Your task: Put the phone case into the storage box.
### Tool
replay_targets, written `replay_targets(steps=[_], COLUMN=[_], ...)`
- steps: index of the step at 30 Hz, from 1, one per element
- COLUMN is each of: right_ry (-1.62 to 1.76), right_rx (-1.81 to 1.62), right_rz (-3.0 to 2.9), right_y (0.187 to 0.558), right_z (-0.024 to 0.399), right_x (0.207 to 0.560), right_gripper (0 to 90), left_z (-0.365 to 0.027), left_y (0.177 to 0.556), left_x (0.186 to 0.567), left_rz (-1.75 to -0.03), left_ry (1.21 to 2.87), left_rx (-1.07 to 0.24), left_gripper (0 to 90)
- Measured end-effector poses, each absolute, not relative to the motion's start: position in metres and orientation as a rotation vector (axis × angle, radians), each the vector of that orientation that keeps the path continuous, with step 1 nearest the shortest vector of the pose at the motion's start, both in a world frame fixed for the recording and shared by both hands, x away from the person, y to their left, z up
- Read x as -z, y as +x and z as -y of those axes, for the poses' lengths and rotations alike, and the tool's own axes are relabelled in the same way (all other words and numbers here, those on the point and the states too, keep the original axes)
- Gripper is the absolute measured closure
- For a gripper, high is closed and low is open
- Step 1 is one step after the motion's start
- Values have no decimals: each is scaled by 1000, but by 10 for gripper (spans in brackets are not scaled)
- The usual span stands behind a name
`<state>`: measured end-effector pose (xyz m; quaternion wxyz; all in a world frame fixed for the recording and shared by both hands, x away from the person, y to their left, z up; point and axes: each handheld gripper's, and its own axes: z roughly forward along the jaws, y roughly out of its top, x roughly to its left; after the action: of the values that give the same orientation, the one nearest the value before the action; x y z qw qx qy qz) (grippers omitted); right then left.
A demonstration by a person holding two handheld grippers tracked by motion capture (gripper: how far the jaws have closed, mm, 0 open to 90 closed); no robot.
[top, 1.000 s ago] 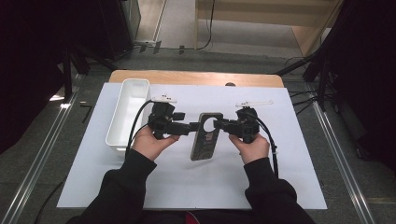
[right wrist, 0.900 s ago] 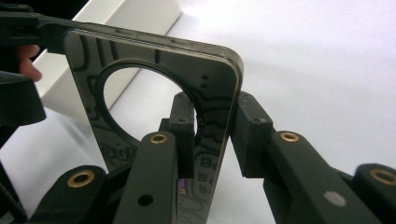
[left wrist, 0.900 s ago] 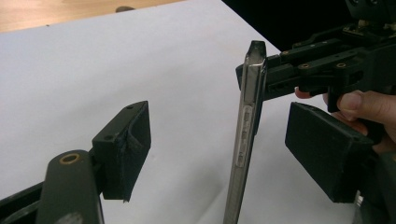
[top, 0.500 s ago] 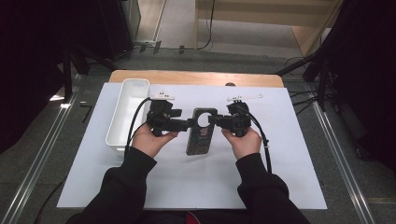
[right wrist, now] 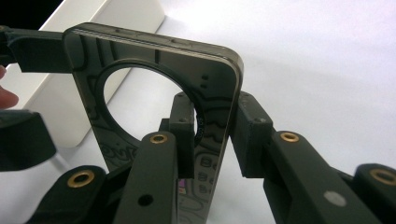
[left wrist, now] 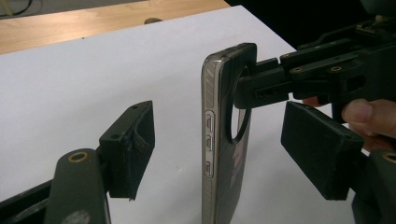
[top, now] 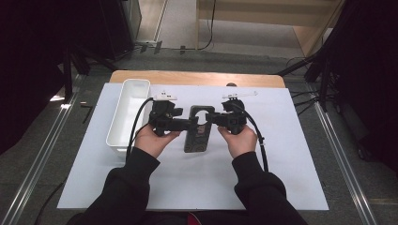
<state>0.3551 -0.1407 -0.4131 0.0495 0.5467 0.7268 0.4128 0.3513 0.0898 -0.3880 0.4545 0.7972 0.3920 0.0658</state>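
A dark phone case [top: 197, 133] with a round cutout sits at the middle of the white mat [top: 281, 178]. Your right gripper [top: 217, 118] is clamped on its upper edge. Your left gripper [top: 191, 123] straddles the case with jaws apart, not touching, and a white tray [top: 126, 121] stands nearby at the left.

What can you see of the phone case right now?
The phone case is dark and glossy with a faint printed pattern, a metallic-looking edge with three side-button slots, and a large round camera cutout at its top. It is held on edge above the white mat. The right gripper is clamped on its rim beside the cutout; the left gripper's fingers straddle it without touching.
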Motion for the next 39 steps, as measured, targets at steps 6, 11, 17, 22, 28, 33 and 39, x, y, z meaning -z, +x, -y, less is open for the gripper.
replay_targets(steps=[6,11,17,22,28,33,39], right_ry=[1679,1682,1691,1682,1694,1709,1704], right_rx=[-1245,-1223,-1187,-1156,-1156,-1158,-1145], right_rz=[-2199,-2191,-2187,-2187,-2190,-2182,-2184], right_y=[357,359,361,363,365,366,366], right_z=[136,132,125,118,114,111,109], right_x=[410,409,409,407,407,408,408], right_gripper=[707,708,708,708,708,707,707], left_z=[-92,-92,-92,-93,-93,-92,-90], left_y=[353,354,358,360,362,363,365], left_x=[390,392,395,396,397,399,401], left_rz=[-991,-1017,-1037,-1055,-1082,-1093,-1106], left_ry=[1948,1944,1950,1944,1949,1966,1973], left_rx=[-174,-179,-193,-216,-244,-280,-308], left_gripper=[305,342,342,377,380,409,435])
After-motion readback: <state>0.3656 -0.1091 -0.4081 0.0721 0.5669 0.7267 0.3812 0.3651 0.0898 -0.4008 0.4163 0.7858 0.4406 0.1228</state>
